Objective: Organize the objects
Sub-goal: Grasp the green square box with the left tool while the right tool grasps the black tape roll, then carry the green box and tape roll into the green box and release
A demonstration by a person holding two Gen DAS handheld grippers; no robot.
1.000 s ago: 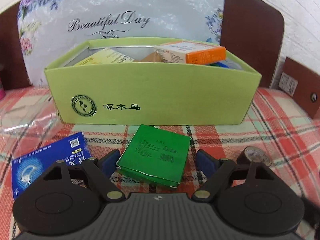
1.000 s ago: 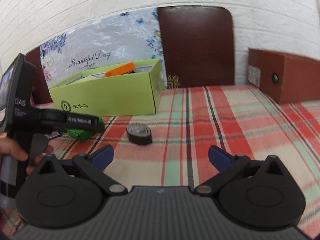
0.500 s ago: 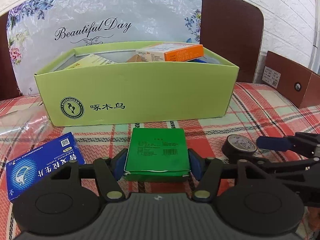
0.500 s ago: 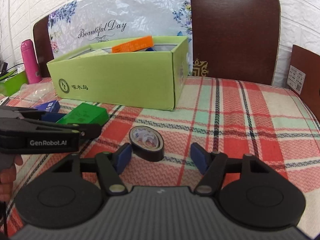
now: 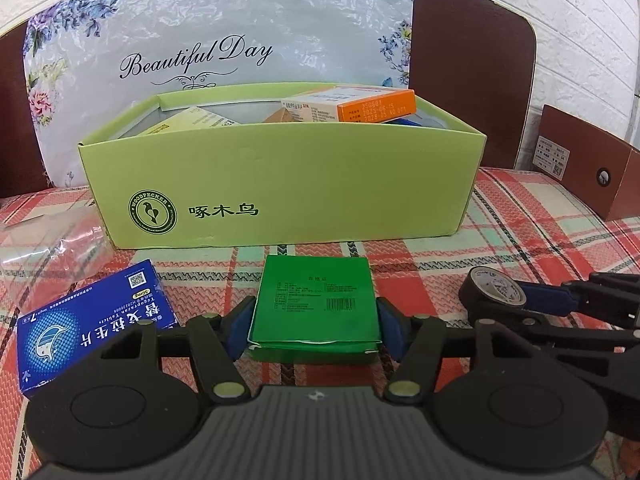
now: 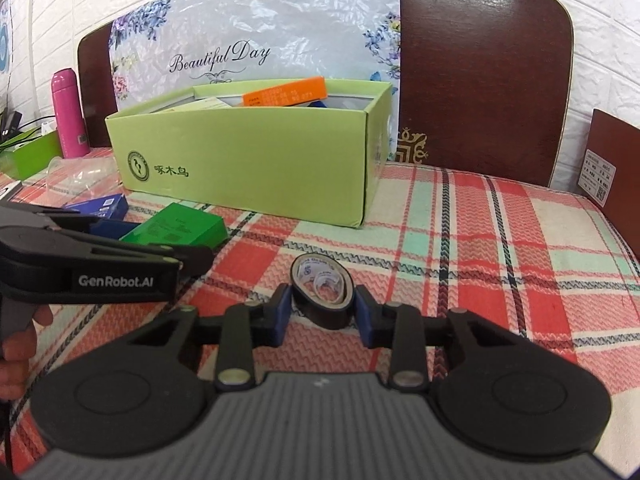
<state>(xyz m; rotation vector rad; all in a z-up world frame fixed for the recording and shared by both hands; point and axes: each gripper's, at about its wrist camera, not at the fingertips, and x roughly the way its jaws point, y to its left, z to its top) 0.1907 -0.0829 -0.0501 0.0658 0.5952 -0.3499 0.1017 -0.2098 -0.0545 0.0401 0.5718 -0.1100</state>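
My left gripper [image 5: 314,330] is shut on a flat green box [image 5: 314,306] that rests on the plaid tablecloth; it also shows in the right wrist view [image 6: 176,229]. My right gripper [image 6: 323,314] is shut on a black tape roll [image 6: 322,292], which also shows in the left wrist view [image 5: 494,294]. Behind both stands an open light-green cardboard box [image 5: 280,184] holding several medicine cartons, one with an orange end [image 5: 376,110]. A blue medicine box [image 5: 92,324] lies left of the green box.
A clear plastic cup [image 6: 76,174] lies on its side at the left. A pink bottle [image 6: 68,114] stands at the far left. A brown box [image 5: 588,160] sits at the right edge. Chair backs and a floral "Beautiful Day" bag [image 5: 200,40] stand behind the green container.
My left gripper closed on the green box and squared it up. My right gripper moved forward to the tape roll and closed on it.
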